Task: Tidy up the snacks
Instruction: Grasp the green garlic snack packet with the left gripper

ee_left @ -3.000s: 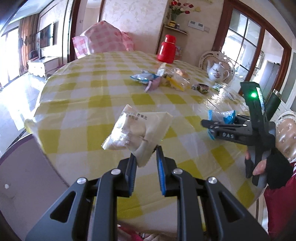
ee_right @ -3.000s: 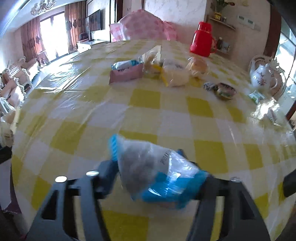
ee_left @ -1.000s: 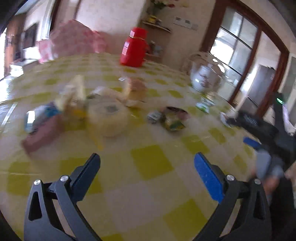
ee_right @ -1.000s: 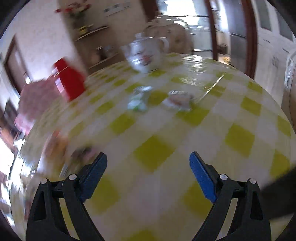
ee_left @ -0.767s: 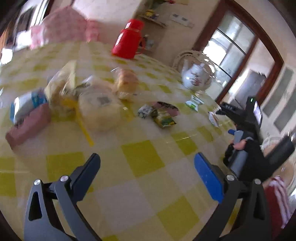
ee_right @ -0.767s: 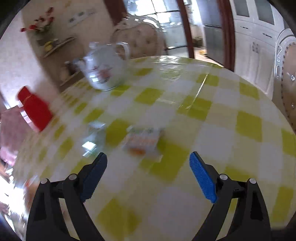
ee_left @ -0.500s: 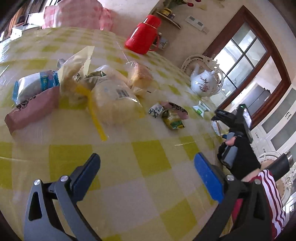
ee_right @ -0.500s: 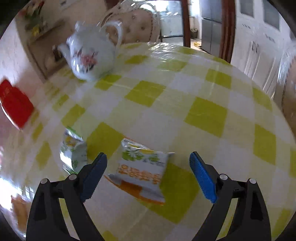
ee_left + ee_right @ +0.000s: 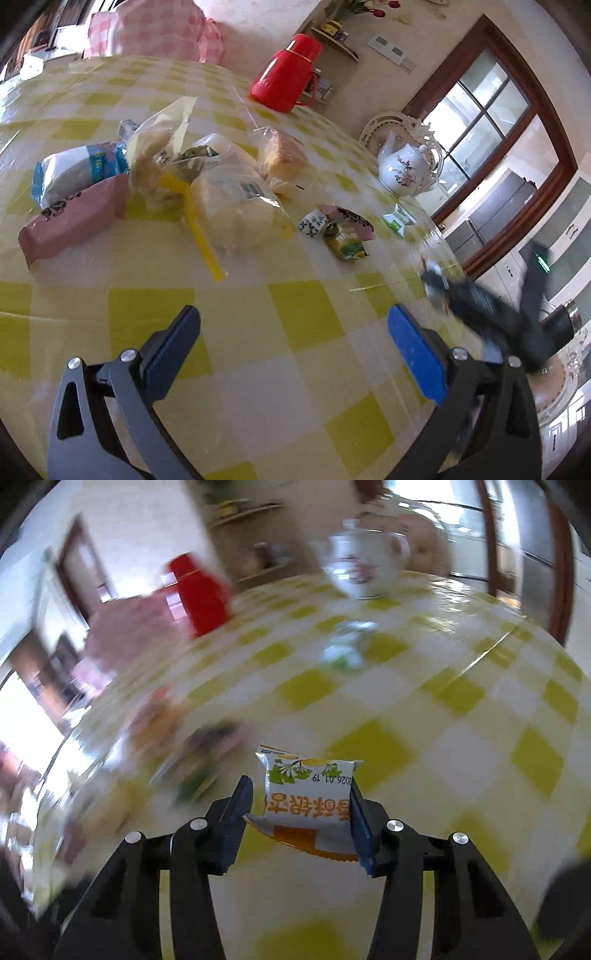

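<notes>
While its jaws are closing, right gripper has a white-and-orange snack packet between its 2 blue pads, both pads at the packet's sides, above the yellow-check table. Left gripper gapes wide, nothing between its fingers. Ahead of it sits the snack pile; small green packet ahead-right; teapot and red thermos beyond.

Table: bread bag as landmark. Wafer packet left of it; bun behind-right; flask well behind; small sweets right; teapot farther right, behind the sweets.
</notes>
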The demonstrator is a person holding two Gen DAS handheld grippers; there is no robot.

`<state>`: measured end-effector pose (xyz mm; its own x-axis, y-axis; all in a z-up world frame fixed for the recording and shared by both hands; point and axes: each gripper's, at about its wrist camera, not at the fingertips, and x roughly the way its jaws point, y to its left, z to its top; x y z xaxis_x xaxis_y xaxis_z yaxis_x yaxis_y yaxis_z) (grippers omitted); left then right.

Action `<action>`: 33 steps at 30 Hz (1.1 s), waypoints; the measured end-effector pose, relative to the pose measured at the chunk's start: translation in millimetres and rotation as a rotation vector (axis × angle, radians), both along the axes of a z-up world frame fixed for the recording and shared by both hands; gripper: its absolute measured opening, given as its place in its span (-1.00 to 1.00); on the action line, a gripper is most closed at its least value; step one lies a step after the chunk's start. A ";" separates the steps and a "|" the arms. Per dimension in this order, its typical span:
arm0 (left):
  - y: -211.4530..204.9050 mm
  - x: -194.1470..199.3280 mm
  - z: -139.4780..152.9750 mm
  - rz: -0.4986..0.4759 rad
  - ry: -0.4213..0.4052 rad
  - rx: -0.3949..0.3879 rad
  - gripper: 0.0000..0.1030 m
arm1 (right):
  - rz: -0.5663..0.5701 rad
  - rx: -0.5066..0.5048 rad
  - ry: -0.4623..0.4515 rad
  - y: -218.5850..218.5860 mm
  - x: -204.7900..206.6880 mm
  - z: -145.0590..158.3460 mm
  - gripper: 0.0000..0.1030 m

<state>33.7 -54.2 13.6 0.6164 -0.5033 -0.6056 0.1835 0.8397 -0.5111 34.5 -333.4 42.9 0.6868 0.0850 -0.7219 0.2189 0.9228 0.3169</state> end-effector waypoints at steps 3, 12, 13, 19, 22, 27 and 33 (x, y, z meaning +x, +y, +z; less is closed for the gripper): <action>-5.1 -3.1 1.7 -0.014 -0.016 0.027 0.97 | 0.015 -0.024 -0.029 18.7 -25.7 3.2 -0.04; -63.0 10.3 6.4 -0.130 -0.058 0.283 0.97 | -0.074 0.113 -0.030 -20.9 -43.9 -10.3 -0.04; -76.9 17.9 6.7 -0.185 -0.078 0.335 0.97 | -0.068 0.105 -0.030 -18.9 -42.9 -10.3 -0.04; -122.8 67.9 -3.7 -0.492 -0.087 0.400 0.97 | -0.065 0.086 -0.033 -16.8 -43.1 -10.0 -0.03; -136.0 90.8 -9.5 -0.598 -0.063 0.395 0.97 | -0.079 0.117 -0.022 -22.6 -43.3 -12.5 -0.03; -156.8 121.7 -14.3 -0.609 -0.084 0.495 0.97 | -0.079 0.123 -0.016 -22.4 -42.2 -13.7 -0.02; -170.1 142.3 -17.5 -0.608 -0.099 0.576 0.97 | -0.071 0.115 -0.012 -19.3 -40.1 -13.6 -0.02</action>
